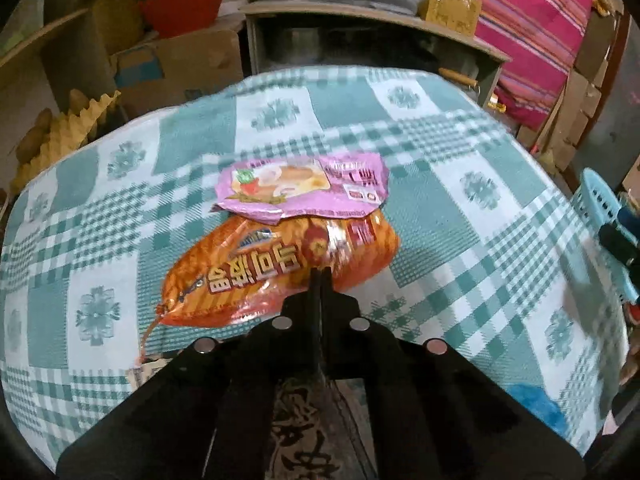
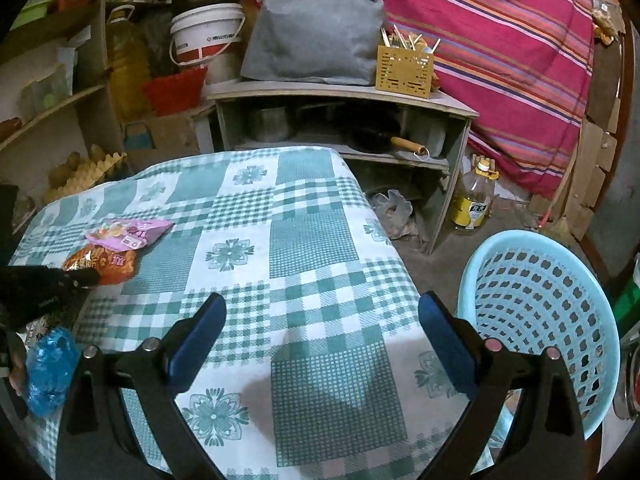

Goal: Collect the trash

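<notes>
- Left gripper (image 1: 320, 274) is pinching shut on the near edge of the orange snack wrapper (image 1: 280, 268); wrapper's long axis is running left-right across the left wrist view, torn tail trailing at its left end.
- Pink wrapper (image 1: 300, 184) is lying just behind, overlapping the orange one's far edge.
- Both are sitting mid-left on the checked tablecloth (image 2: 304, 240), away from its edges.
- Right gripper (image 2: 322, 312) is hanging wide open, holding nothing, over bare cloth near the table's right edge.
- Blue basket (image 2: 536, 300) is standing just past that edge.
</notes>
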Action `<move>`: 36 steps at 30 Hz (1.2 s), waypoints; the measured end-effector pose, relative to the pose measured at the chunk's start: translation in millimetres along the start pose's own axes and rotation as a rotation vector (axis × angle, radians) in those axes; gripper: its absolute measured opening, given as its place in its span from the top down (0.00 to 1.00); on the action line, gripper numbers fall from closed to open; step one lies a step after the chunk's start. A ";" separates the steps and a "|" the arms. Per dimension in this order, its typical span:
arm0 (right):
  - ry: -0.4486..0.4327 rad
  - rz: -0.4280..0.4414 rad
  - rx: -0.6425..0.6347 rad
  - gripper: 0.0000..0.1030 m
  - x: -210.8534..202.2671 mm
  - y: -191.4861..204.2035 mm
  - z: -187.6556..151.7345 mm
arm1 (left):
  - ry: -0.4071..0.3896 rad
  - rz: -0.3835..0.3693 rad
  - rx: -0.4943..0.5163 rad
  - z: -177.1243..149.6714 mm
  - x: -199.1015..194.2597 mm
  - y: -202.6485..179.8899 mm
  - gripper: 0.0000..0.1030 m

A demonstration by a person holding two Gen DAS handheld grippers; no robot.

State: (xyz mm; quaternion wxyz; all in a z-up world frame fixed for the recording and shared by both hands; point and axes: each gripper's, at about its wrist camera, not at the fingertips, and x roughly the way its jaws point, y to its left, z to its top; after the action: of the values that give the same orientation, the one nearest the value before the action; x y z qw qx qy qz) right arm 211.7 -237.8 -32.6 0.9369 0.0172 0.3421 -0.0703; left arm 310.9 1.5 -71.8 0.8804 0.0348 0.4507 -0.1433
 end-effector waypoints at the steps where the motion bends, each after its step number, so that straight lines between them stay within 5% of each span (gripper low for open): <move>1: -0.002 0.000 -0.003 0.08 -0.7 0.1 -0.1 | -0.013 0.000 -0.005 1.1 -4.7 1.2 1.00; 3: -0.004 -0.001 -0.009 0.08 -0.9 0.5 0.2 | -0.038 -0.002 -0.016 4.6 -15.1 3.9 0.98; 4: -0.001 -0.001 -0.007 0.08 -0.1 0.5 0.8 | -0.047 -0.003 -0.021 6.4 -18.6 4.8 0.89; 7: -0.003 0.009 0.004 0.08 0.4 0.4 1.0 | -0.088 0.026 -0.045 14.8 -23.7 5.7 0.34; 8: -0.002 0.011 0.008 0.08 1.4 0.2 1.7 | -0.102 0.058 -0.053 20.2 -21.9 5.0 0.26; 19: 0.010 0.028 0.050 0.08 11.2 -5.6 11.7 | 0.038 0.130 -0.045 66.6 51.0 -1.4 0.27; 29: 0.031 0.022 0.073 0.08 22.7 -18.4 12.9 | 0.037 0.112 0.012 62.6 59.7 -10.7 0.83; 32: 0.030 0.038 0.100 0.08 22.8 -19.9 13.7 | 0.025 0.093 -0.010 62.2 58.2 -5.5 0.94; 36: 0.026 0.063 0.108 0.08 21.9 -14.0 14.3 | -0.026 0.088 -0.038 62.5 37.5 5.0 0.97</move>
State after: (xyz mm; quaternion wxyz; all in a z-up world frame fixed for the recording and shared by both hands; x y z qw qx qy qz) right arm 235.4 -255.4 -35.5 0.9319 0.0793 0.3491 -0.0589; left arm 382.1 -13.9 -65.2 0.8920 0.0360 0.4401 -0.0961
